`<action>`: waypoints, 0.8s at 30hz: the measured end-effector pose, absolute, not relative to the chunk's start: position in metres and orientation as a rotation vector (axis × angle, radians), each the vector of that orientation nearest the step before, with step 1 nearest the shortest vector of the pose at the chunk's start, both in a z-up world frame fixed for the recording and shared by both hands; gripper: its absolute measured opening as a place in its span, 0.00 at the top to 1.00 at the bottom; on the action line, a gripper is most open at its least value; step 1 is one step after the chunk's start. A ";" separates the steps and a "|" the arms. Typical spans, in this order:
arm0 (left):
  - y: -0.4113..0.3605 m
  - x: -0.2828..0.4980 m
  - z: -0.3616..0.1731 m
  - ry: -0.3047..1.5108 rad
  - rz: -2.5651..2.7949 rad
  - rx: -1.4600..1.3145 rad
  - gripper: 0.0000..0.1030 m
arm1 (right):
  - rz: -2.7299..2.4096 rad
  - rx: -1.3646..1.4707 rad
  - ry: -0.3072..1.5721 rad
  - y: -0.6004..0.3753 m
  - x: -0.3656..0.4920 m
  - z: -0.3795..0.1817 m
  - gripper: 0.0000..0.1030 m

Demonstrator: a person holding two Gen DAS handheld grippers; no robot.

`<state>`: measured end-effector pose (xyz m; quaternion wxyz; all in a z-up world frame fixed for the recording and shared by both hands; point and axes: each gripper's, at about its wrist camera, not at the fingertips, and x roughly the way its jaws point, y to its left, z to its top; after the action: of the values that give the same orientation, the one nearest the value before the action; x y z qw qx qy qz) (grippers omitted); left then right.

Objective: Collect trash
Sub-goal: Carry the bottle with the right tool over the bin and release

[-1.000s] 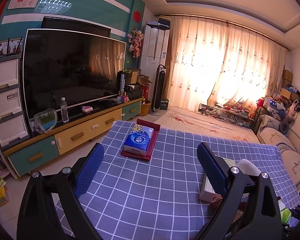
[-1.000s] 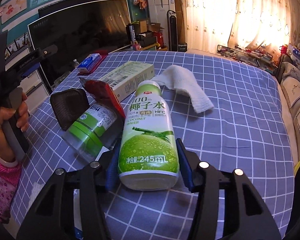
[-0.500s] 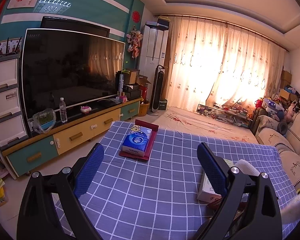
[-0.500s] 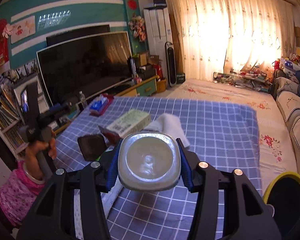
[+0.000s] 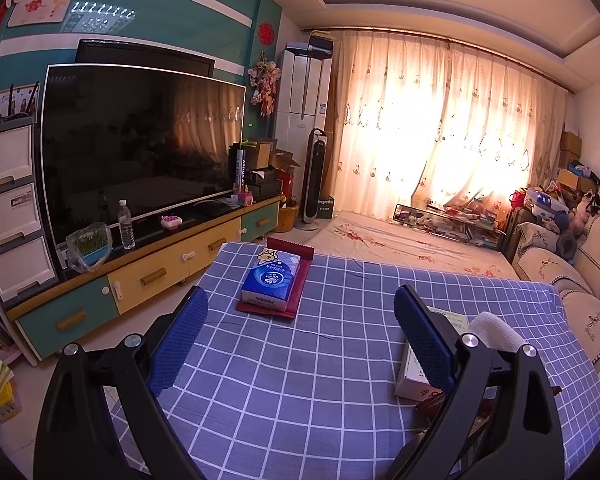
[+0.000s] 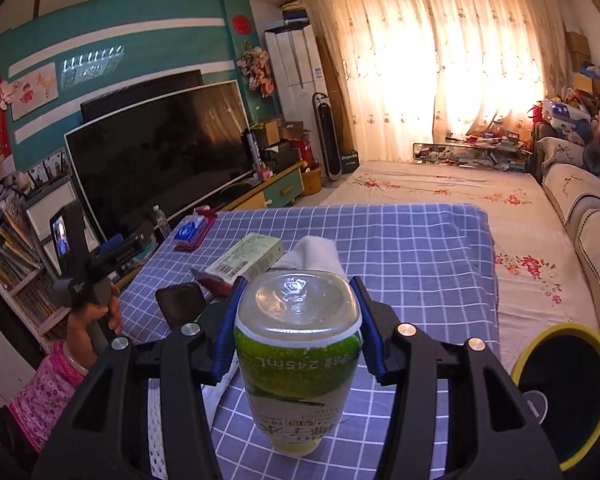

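right gripper [image 6: 298, 320] has its blue pads pressed on both sides of the coconut water bottle [image 6: 298, 356], held upside down above the checked table [image 6: 420, 248]. just to its right a yellow-rimmed bin [image 6: 564, 392] stands open. behind the bottle lie a white cloth [image 6: 320, 254], a long carton [image 6: 244, 258] and a red wrapper [image 6: 216, 282], and farther away a blue tissue pack [image 6: 188, 232]. only this view shows the person's hand [image 6: 94, 322] on the other handle. left gripper [image 5: 300, 332] hangs wide open with nothing between its pads, pointing over the table at the tissue pack [image 5: 271, 278].
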<state>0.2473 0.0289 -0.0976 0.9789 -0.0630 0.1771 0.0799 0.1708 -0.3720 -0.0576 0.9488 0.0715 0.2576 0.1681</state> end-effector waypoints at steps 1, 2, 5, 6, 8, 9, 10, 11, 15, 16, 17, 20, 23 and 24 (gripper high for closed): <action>0.029 0.248 -0.097 0.358 0.160 -0.126 0.10 | 0.331 0.154 0.514 -0.377 0.169 -0.055 0.53; 0.029 0.248 -0.097 0.358 0.161 -0.126 0.10 | 0.313 0.164 0.498 -0.386 0.166 -0.050 0.52; 0.029 0.247 -0.097 0.354 0.161 -0.129 0.10 | 0.222 0.189 0.448 -0.417 0.157 -0.040 0.53; 0.029 0.247 -0.097 0.354 0.162 -0.130 0.10 | 0.178 0.199 0.433 -0.430 0.155 -0.037 0.53; 0.029 0.247 -0.097 0.356 0.163 -0.133 0.10 | 0.085 0.223 0.415 -0.459 0.151 -0.037 0.52; 0.029 0.247 -0.097 0.357 0.163 -0.134 0.10 | 0.026 0.236 0.409 -0.477 0.149 -0.039 0.52; 0.030 0.247 -0.098 0.357 0.163 -0.135 0.10 | -0.037 0.245 0.405 -0.494 0.149 -0.042 0.52; 0.029 0.247 -0.098 0.357 0.162 -0.136 0.10 | -0.090 0.248 0.404 -0.507 0.149 -0.046 0.52; 0.030 0.248 -0.099 0.359 0.165 -0.128 0.10 | -0.295 0.267 0.444 -0.565 0.156 -0.075 0.52; 0.029 0.248 -0.099 0.361 0.165 -0.127 0.10 | -0.321 0.276 0.455 -0.576 0.158 -0.083 0.52; 0.029 0.248 -0.100 0.362 0.166 -0.126 0.10 | -0.352 0.279 0.469 -0.586 0.159 -0.091 0.52; 0.028 0.250 -0.101 0.369 0.167 -0.121 0.10 | -0.419 0.275 0.503 -0.605 0.165 -0.114 0.52; 0.027 0.252 -0.102 0.374 0.166 -0.116 0.10 | -0.474 0.262 0.539 -0.617 0.169 -0.134 0.51; 0.027 0.252 -0.102 0.373 0.166 -0.115 0.10 | -0.494 0.254 0.542 -0.617 0.171 -0.137 0.45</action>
<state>0.2518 0.0266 -0.1019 0.9776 -0.0572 0.1852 0.0825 0.1707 -0.6167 -0.1375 0.9256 0.1238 0.2643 -0.2408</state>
